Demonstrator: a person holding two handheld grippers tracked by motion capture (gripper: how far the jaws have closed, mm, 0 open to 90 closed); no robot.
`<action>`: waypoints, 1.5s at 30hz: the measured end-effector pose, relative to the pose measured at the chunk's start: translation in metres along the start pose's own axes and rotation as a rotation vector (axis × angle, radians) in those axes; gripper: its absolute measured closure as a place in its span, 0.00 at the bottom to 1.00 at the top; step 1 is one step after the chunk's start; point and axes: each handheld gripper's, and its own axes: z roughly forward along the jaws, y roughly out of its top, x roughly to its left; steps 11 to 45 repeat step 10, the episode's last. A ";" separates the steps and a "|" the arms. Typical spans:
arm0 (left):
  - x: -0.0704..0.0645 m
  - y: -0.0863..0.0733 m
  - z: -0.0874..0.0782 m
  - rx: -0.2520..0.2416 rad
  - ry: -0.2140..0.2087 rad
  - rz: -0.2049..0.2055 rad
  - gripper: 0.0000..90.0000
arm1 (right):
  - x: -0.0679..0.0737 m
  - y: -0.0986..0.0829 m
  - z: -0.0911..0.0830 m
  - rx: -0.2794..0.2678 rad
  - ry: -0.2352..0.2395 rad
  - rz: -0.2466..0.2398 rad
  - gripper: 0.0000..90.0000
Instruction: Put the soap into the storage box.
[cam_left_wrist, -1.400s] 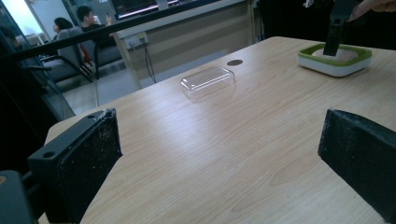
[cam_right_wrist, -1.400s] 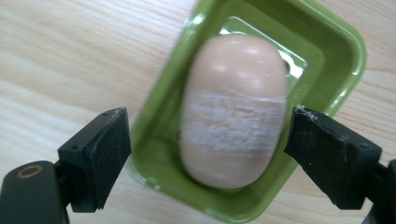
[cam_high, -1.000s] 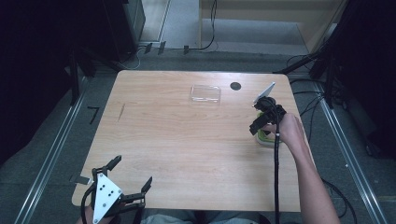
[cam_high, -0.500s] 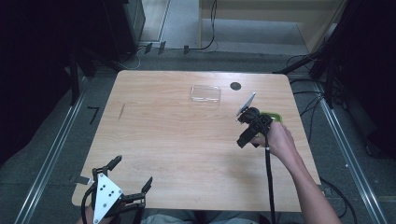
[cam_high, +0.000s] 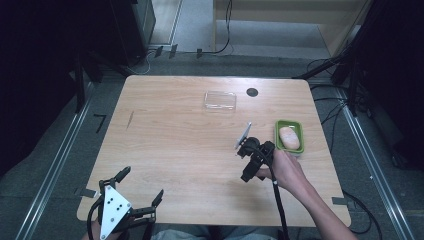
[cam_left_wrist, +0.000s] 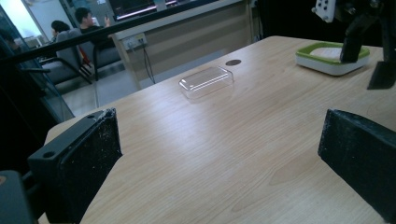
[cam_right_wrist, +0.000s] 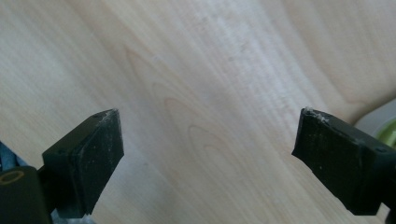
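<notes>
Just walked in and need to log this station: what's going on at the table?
A person works at a wooden table with a tool in each hand. The right tool hangs open and empty over bare wood, just left of a green container holding a pale piece of food. The left tool sits open at the near edge. A clear lid lies apart, farther back.

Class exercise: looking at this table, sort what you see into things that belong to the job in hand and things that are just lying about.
Belonging to the job:
- green tray holding a pale bread roll
- right gripper, jaws open, just left of the tray
- clear plastic lid, probably the tray's cover

Just lying about:
- round dark hole in the table
- left gripper, open, idle at the near edge
</notes>
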 end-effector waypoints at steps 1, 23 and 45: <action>0.000 0.000 0.000 0.000 0.000 0.001 0.00 | 0.000 0.000 0.000 0.000 0.000 0.000 0.09; 0.000 0.000 0.002 -0.001 0.001 -0.003 0.00 | 0.020 -0.017 0.023 -0.044 0.016 -0.041 0.14; 0.000 0.000 0.002 -0.001 0.001 -0.003 0.00 | 0.020 -0.017 0.023 -0.044 0.016 -0.041 0.14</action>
